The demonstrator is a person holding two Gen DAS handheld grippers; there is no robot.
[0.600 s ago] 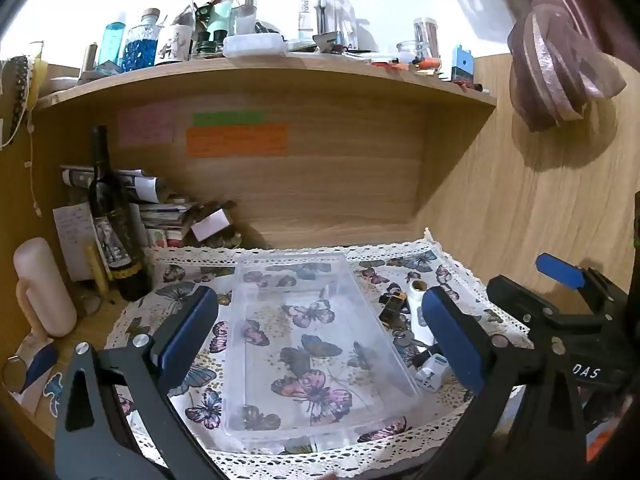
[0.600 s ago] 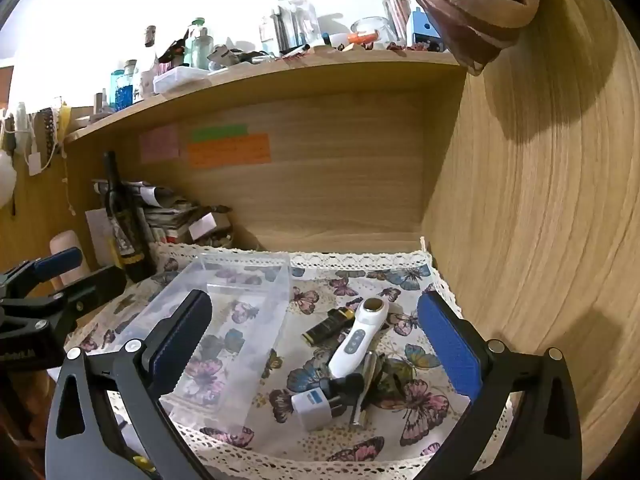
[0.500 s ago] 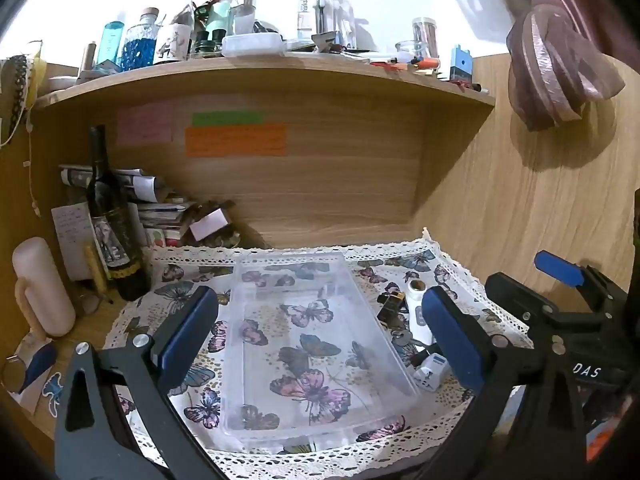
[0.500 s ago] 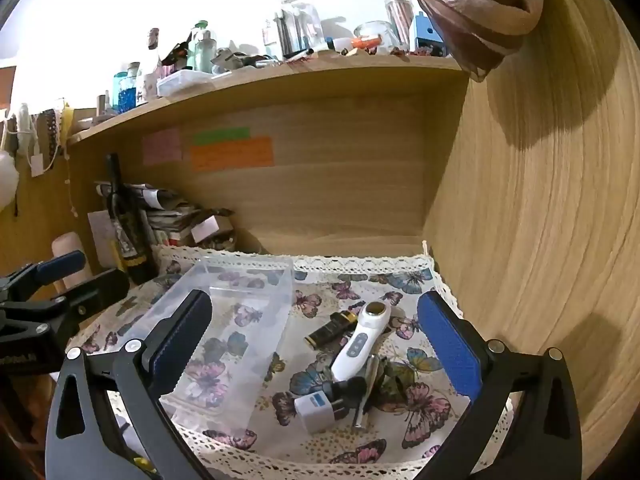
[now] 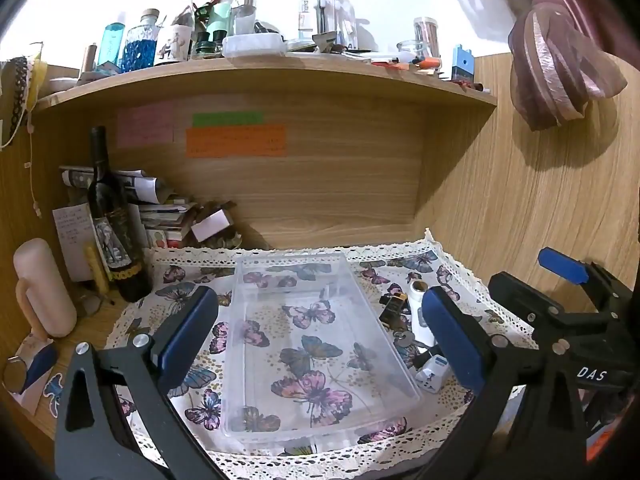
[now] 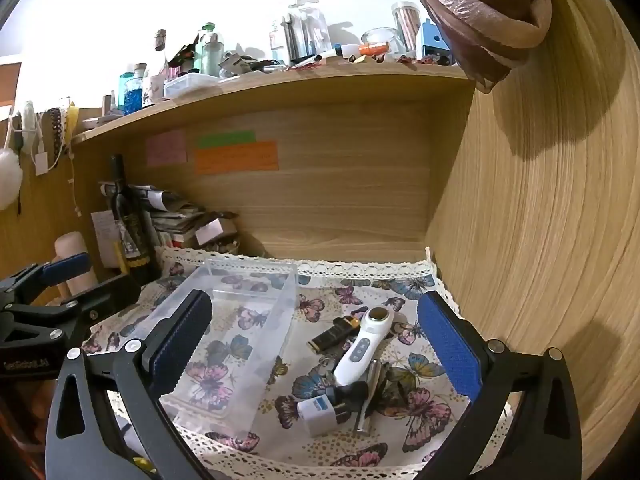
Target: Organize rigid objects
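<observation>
Nothing looks sorted yet: the clear rectangular plastic bin (image 5: pixel 312 336) lies empty on the butterfly-print cloth (image 6: pixel 420 396). Beside it wait the white handheld device (image 6: pixel 360 350), white plug adapter (image 6: pixel 318 414) and black-and-gold tube (image 6: pixel 334 334). Left tool (image 5: pixel 320 340) and right tool (image 6: pixel 316 344) both gape wide, holding nothing.

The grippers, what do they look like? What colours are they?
Both look alike. The left gripper and the right gripper each have two black frame arms with cut-out holes and silver bolts. Their fingers carry long blue ribbed pads. White letters mark the black bodies. No hands or sleeves show.
</observation>
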